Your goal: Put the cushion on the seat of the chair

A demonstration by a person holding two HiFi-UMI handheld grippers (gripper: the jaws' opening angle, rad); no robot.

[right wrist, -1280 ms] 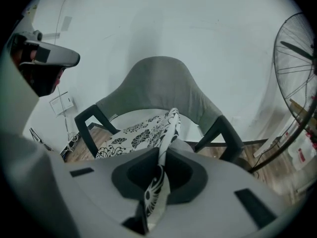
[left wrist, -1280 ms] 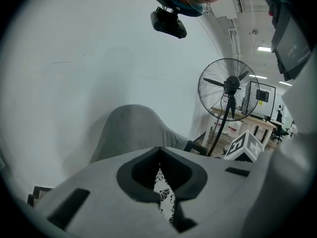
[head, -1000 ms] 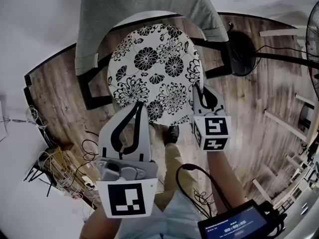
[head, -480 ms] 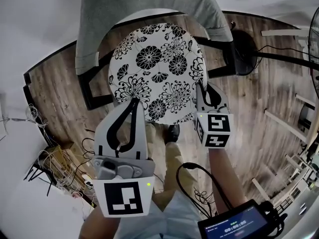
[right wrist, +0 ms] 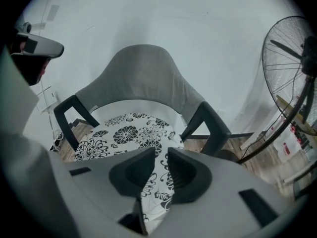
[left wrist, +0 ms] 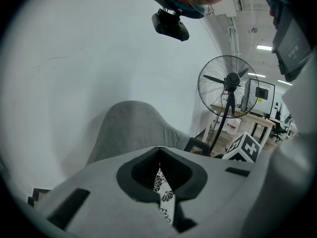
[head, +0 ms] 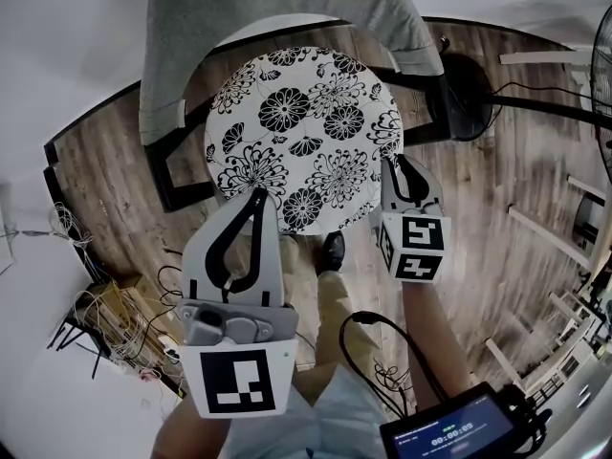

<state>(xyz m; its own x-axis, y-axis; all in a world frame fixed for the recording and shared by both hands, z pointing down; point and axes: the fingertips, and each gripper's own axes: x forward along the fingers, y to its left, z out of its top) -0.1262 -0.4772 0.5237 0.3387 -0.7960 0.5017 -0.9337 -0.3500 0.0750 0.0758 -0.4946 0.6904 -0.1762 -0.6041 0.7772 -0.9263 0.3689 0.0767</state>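
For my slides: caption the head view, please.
The left gripper and right gripper pinch the floral cushion by its near edge over the grey chair.

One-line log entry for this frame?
phase: placing cushion | left gripper: shut on cushion edge | right gripper: shut on cushion edge | cushion: held over chair seat, not released

Plain white wall (right wrist: 163, 19), wood-plank floor (head: 105, 175). Pedestal fan (left wrist: 227, 81) stands on the right. Cable tangle (head: 105, 318) on the floor at the left wall. Far back: ceiling strip lights (left wrist: 266, 47), probably desks (left wrist: 247, 117), too small to confirm.
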